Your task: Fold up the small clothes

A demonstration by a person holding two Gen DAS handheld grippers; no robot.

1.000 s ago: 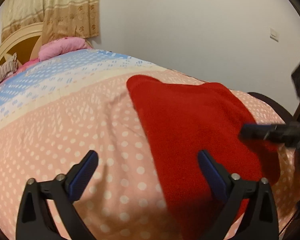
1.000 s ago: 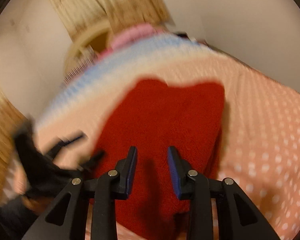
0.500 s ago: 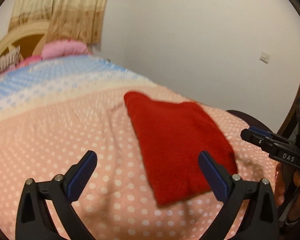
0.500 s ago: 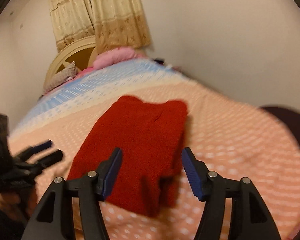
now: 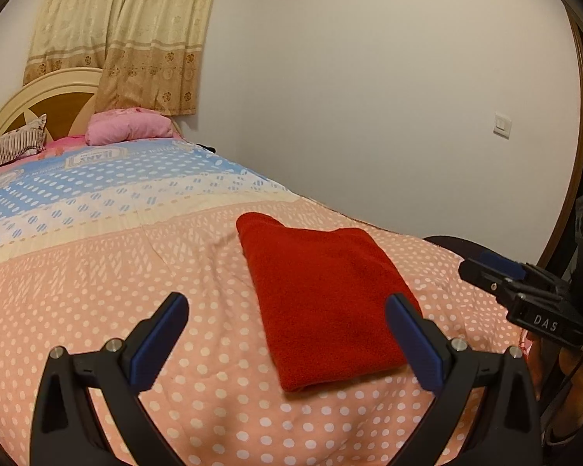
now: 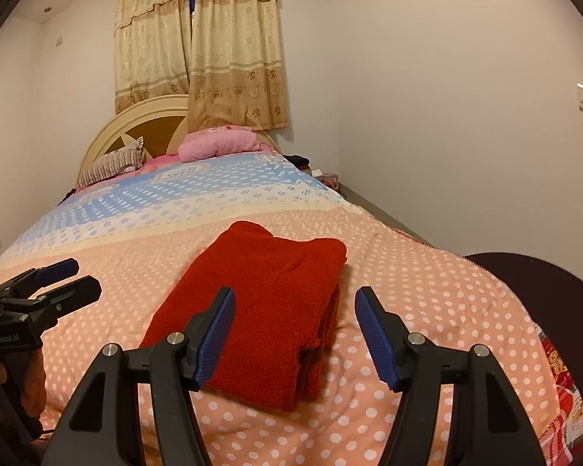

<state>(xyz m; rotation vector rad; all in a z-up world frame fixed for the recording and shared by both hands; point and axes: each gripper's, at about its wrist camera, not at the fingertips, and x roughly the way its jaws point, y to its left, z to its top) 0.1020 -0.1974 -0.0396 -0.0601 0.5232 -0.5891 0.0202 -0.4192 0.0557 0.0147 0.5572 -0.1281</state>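
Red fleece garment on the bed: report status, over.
Left gripper open, empty. Right gripper jaws opening, nothing between them. Red fleece garment folded flat on the dotted pink bedspread. Nothing in the way.

A red fleecy garment (image 6: 264, 303) lies folded into a neat oblong, flat on the pink dotted part of the bedspread (image 6: 427, 295), its layered edges showing along one long side.

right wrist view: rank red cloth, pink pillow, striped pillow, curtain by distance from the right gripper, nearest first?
From the right gripper:
1. Red cloth, folded on the bedspread just past the fingertips.
2. and 3. Pink pillow and striped pillow, both at the headboard end; too close to call.
4. Curtain, on the far wall behind the headboard.
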